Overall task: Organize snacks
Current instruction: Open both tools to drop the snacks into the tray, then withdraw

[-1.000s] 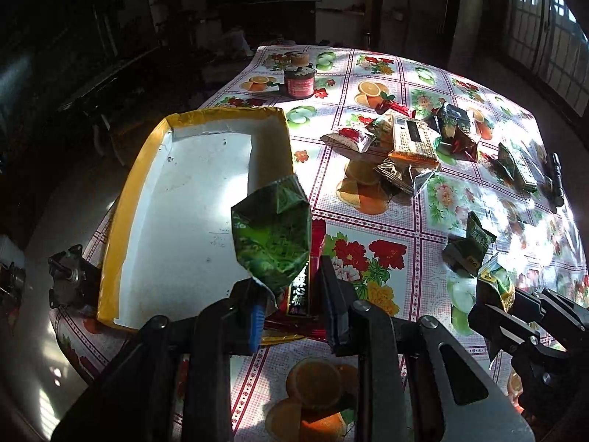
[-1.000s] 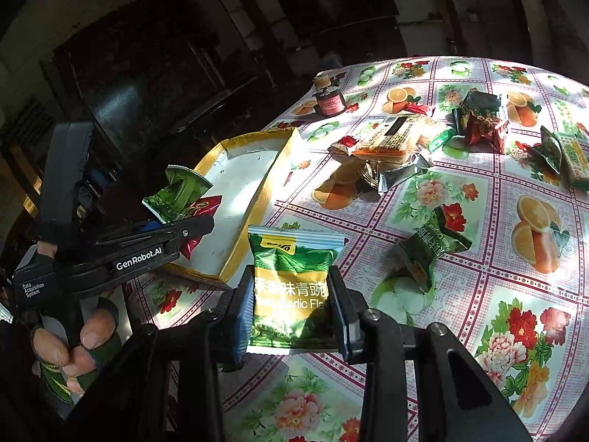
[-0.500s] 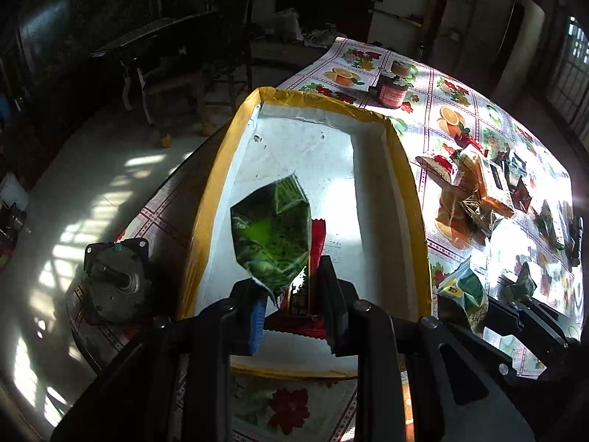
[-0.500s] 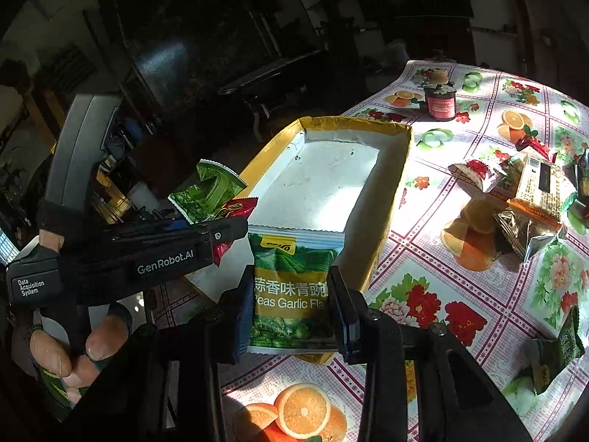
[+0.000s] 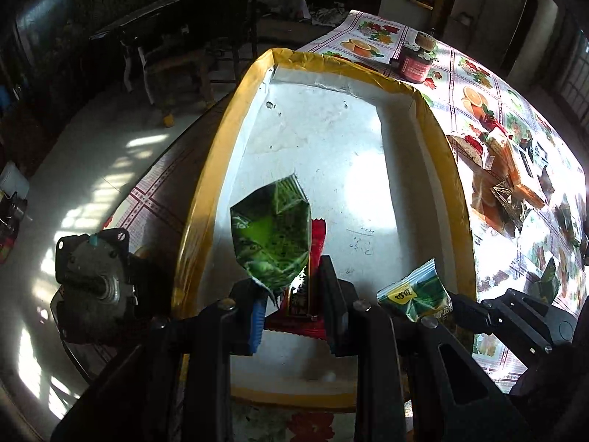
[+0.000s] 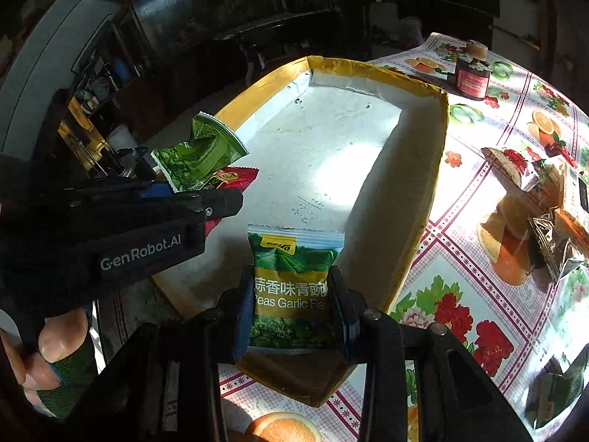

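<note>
My left gripper (image 5: 292,307) is shut on two packets together, a crumpled green packet (image 5: 270,235) and a red packet (image 5: 303,294), held over the near end of the white tray (image 5: 331,140) with yellow rim. My right gripper (image 6: 292,305) is shut on a green garlic pea packet (image 6: 292,283) at the tray's near right corner; this packet also shows in the left wrist view (image 5: 416,294). The left gripper (image 6: 206,191) with its green packet (image 6: 198,154) shows at the left of the right wrist view. The tray (image 6: 438,169) bottom is bare.
Several loose snack packets (image 5: 504,173) lie on the floral tablecloth (image 6: 489,294) right of the tray. A dark red jar (image 5: 418,60) stands beyond the tray's far end. A metal motor-like part (image 5: 92,280) sits at the table edge left of the tray.
Both grippers have moved left with their packets, from over the tablecloth to over the near end of the tray. Both stayed shut.
</note>
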The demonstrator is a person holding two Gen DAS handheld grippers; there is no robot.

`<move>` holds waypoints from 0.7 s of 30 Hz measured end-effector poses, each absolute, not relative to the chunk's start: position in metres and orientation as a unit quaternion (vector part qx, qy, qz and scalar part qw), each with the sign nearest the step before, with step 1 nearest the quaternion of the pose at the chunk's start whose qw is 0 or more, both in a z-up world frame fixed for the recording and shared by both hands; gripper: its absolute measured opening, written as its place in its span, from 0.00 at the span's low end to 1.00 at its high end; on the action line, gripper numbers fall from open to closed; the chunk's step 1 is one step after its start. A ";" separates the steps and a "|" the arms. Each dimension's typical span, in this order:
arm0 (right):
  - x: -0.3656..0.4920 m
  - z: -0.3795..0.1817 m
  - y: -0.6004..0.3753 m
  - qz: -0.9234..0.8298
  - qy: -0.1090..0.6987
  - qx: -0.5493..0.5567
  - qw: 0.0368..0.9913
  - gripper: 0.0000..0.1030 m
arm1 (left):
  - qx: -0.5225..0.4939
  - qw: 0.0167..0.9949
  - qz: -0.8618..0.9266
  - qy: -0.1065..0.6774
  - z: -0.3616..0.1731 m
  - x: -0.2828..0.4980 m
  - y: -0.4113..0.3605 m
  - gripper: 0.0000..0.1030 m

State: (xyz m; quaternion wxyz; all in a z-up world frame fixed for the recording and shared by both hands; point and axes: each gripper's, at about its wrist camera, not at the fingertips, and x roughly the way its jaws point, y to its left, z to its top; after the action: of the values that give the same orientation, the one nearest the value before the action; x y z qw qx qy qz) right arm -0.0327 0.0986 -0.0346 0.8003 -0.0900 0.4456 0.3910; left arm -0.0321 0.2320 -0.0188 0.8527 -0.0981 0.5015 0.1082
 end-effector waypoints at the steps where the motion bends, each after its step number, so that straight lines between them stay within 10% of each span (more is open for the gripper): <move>1: -0.033 -0.035 0.099 0.390 0.446 -0.092 0.800 0.35 | -0.098 0.852 0.108 0.504 -0.020 -0.031 0.232 0.27; 10: -0.031 -0.033 0.102 0.391 0.443 -0.097 0.801 0.37 | -0.091 0.848 0.114 0.510 -0.025 -0.029 0.230 0.30; 21: -0.054 -0.009 0.024 0.360 0.409 -0.042 0.837 0.47 | -0.073 0.874 0.112 0.467 0.009 -0.040 0.211 0.58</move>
State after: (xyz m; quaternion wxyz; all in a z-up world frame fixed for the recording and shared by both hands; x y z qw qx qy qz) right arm -0.0535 0.0241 -0.0090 0.8374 -0.0422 0.4088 0.3602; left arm -0.0398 0.2112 0.0092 0.8739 -0.0727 0.4674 0.1122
